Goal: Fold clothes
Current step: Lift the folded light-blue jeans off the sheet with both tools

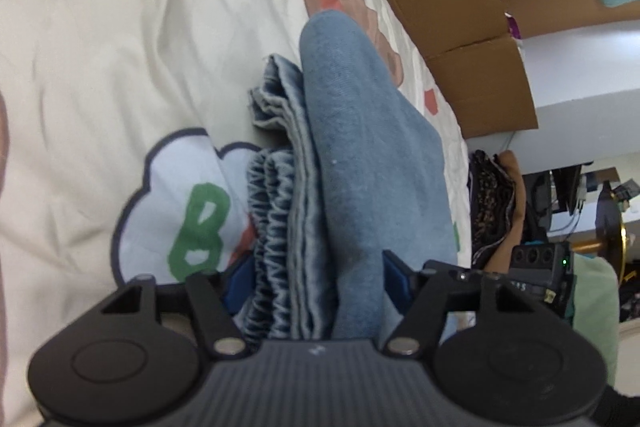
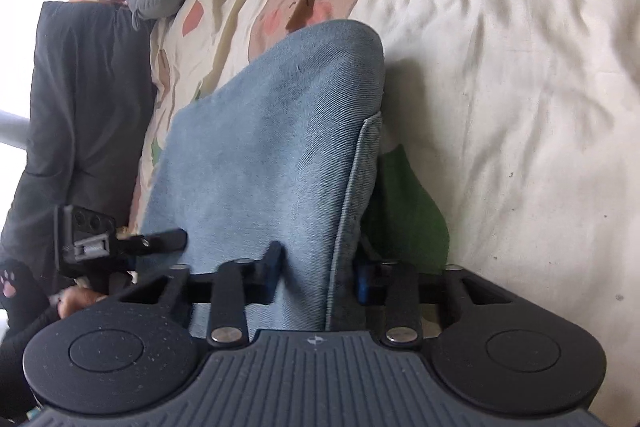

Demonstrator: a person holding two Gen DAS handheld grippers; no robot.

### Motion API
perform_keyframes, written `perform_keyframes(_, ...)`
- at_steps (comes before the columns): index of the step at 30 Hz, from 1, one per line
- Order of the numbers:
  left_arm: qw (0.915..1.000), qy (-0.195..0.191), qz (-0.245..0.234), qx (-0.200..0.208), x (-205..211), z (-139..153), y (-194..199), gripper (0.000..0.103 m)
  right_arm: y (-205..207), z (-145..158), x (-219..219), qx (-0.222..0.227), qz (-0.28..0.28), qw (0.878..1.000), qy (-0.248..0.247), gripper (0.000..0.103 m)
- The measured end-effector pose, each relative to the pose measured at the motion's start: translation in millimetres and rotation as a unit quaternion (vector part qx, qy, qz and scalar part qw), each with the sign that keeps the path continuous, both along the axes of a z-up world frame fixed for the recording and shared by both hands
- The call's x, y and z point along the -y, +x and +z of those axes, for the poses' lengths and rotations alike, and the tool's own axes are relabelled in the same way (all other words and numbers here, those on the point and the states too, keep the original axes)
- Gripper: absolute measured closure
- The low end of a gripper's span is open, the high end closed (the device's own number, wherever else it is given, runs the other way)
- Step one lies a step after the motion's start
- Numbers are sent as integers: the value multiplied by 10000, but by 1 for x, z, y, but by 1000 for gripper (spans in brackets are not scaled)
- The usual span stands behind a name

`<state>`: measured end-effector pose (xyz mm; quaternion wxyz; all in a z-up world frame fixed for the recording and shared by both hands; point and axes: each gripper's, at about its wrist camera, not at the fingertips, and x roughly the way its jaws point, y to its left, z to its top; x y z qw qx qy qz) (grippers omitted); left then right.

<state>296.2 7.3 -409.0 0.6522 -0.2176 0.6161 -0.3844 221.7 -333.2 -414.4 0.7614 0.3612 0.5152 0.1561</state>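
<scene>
The folded jeans (image 1: pixel 352 131) lie on the bedsheet (image 1: pixel 100 47), stretching from near to far. The left tongs (image 1: pixel 316 279) straddle their near end, stacked edges at the left. In the right wrist view the right tongs (image 2: pixel 316 269) pinch the jeans' near edge. Cardboard boxes (image 1: pixel 452 7) stand along the bed's far right side.

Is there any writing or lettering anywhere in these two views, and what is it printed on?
"B": a big green letter inside the cloud print on the cream bedsheet.
Pale characters on the black device at the right of the left wrist view: too blurred to read.
Small white mark on the gripper body in the right wrist view: a symbol, not text.
The folded jeans show no label.
</scene>
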Motion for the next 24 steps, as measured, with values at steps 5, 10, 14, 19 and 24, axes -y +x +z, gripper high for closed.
perform_keyframes(5, 9999, 21, -123, 59, 6, 2, -4, 42, -2, 14, 0, 112, 16, 9999, -50, 83)
perform_keyframes(10, 9998, -31, -208, 27, 19, 1, -10, 42, -10, 24, 9, 136, -65, 9999, -53, 83)
perform_keyframes(14, 9989, -124, -446, -13, 39, 0, -24, 44, -24, 30, 31, 102, -272, 9995, -111, 83)
perform_keyframes(19, 9976, -184, -663, -80, 59, -5, -44, 44, -41, 29, 60, 35, -593, 9982, -80, 83)
perform_keyframes(24, 9962, -211, -839, -100, 75, -10, -52, 45, -53, 30, 78, -11, -731, 9973, -79, 83)
